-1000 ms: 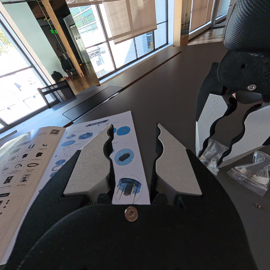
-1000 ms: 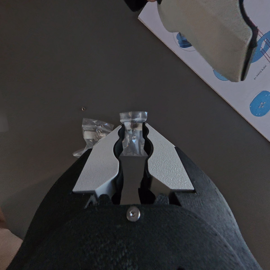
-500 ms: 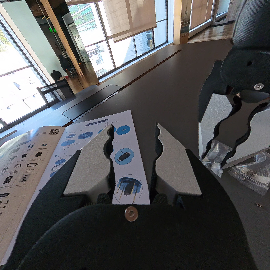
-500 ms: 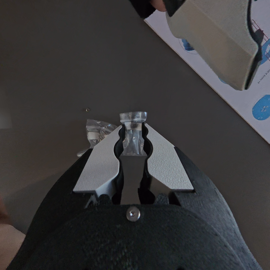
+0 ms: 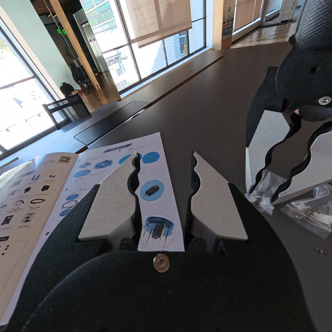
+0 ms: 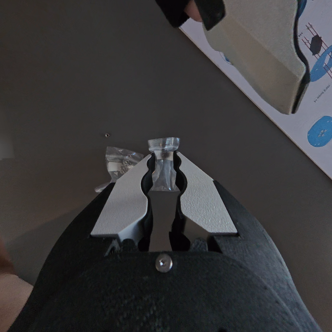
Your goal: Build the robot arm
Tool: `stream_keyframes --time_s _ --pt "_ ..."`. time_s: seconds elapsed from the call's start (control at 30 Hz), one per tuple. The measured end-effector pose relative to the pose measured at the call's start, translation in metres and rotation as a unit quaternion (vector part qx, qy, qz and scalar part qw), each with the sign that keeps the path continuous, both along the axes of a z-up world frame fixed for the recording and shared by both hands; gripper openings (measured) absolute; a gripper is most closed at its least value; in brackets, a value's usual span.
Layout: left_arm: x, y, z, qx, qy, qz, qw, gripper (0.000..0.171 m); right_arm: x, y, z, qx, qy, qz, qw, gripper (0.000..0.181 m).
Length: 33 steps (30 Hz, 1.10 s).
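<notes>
My right gripper (image 6: pixel 163 154) is shut on a small clear plastic bag (image 6: pixel 162 172), pinched at its fingertips and held low over the dark table (image 6: pixel 89 71). It also shows in the left wrist view (image 5: pixel 263 195), with the bag (image 5: pixel 260 186) between its fingers. My left gripper (image 5: pixel 165 154) is open and empty, hovering over the right page of an open instruction booklet (image 5: pixel 156 190). One of its grey fingers (image 6: pixel 260 53) shows at the top right of the right wrist view.
A second clear bag of small screws (image 6: pixel 120 163) lies just left of the held bag; it also shows in the left wrist view (image 5: pixel 309 215). A tiny loose nut (image 6: pixel 107 134) lies on the table. Big windows and a chair (image 5: pixel 59 111) are far behind.
The right gripper has drifted slightly with the bag still pinched. The left gripper stays open over the booklet and has shifted a little closer to the right one.
</notes>
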<state>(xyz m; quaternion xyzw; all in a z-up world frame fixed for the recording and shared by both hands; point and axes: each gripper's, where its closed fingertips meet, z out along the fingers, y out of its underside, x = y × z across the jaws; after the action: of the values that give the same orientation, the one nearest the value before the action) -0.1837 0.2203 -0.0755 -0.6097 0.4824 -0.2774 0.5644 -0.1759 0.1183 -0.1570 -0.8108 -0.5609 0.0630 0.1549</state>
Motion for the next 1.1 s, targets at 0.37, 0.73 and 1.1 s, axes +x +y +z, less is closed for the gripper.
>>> stream_keyframes --time_s 0.37,0.73,1.1 --pt "0.0007 -0.0003 -0.0011 0.0 0.003 -0.002 1.0 0.054 -0.0025 -0.0018 -0.0002 -0.005 -0.004 0.005 1.0 0.019" --pt "0.001 0.0002 -0.0022 0.0 0.006 -0.002 1.0 0.054 0.0013 0.0004 0.0005 0.004 -0.034 0.005 0.999 0.017" --pt "0.0011 -0.0001 -0.0021 0.0 0.007 -0.003 1.0 0.053 -0.0004 0.0045 0.0014 0.012 -0.054 0.008 0.998 0.014"
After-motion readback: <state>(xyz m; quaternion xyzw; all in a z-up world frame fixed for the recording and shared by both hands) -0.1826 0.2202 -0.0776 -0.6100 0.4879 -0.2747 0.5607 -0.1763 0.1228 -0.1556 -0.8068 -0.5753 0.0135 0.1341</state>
